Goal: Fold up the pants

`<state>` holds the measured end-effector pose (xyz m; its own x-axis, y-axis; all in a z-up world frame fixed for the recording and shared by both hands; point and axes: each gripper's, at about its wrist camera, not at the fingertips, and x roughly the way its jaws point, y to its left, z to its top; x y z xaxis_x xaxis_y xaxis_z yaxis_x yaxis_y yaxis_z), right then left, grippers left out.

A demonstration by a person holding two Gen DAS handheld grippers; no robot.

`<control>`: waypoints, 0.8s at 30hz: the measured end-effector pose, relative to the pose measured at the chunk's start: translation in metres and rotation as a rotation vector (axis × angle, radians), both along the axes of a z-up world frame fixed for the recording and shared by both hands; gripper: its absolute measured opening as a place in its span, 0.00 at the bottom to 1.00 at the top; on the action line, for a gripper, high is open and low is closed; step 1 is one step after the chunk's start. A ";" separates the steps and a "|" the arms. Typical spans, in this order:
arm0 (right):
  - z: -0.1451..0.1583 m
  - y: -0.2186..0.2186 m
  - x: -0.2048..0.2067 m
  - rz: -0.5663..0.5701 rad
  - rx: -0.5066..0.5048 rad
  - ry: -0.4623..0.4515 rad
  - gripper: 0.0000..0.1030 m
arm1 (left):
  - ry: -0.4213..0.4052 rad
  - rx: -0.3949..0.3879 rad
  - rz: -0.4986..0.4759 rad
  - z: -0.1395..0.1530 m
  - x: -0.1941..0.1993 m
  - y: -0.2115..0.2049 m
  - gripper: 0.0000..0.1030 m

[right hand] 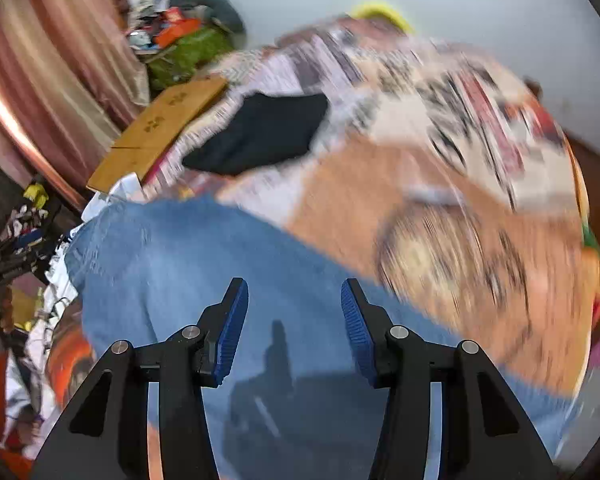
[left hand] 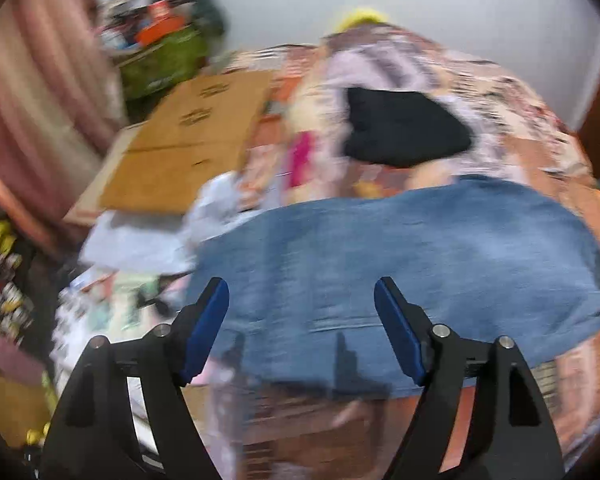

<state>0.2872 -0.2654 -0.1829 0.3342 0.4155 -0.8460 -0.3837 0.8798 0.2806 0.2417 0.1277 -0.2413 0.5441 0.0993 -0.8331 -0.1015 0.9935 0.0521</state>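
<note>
Both grippers gape wide and hold nothing: left gripper (left hand: pixel 302 292), right gripper (right hand: pixel 295 294). Blue denim pants (left hand: pixel 400 248) lie flat on the patterned bedspread (right hand: pixel 380 184), directly at twelve o'clock from each, long axis running nine to three. Right looks nearer, hovering over the cloth. Beyond, a black garment (left hand: pixel 404 128).

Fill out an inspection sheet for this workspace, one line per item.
Surface: bed with patterned bedspread.
Job's things: blue jeans lying flat across the near edge.
Clutter: black garment, flat cardboard, white cloth.
Grippers: left gripper and right gripper open above the jeans, fingers empty.
Cables: nothing seen.
Surroundings: pink curtain, green bag pile, pale wall.
</note>
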 end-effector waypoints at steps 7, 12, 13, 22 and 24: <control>-0.042 -0.017 -0.034 0.011 0.039 0.155 0.44 | 0.142 -0.081 -0.309 -0.025 0.032 -0.121 0.73; -0.035 -0.020 -0.046 0.055 0.067 0.214 0.46 | 0.209 -0.015 -0.429 -0.041 0.021 -0.175 0.73; -0.033 -0.019 -0.050 0.075 0.057 0.211 0.46 | 0.197 0.014 -0.436 -0.039 0.016 -0.180 0.73; -0.038 -0.026 -0.089 0.068 0.090 0.171 0.47 | 0.199 -0.076 -0.452 -0.018 0.011 -0.190 0.73; -0.042 -0.034 -0.095 0.046 0.124 0.170 0.47 | 0.193 -0.086 -0.465 -0.012 0.022 -0.202 0.73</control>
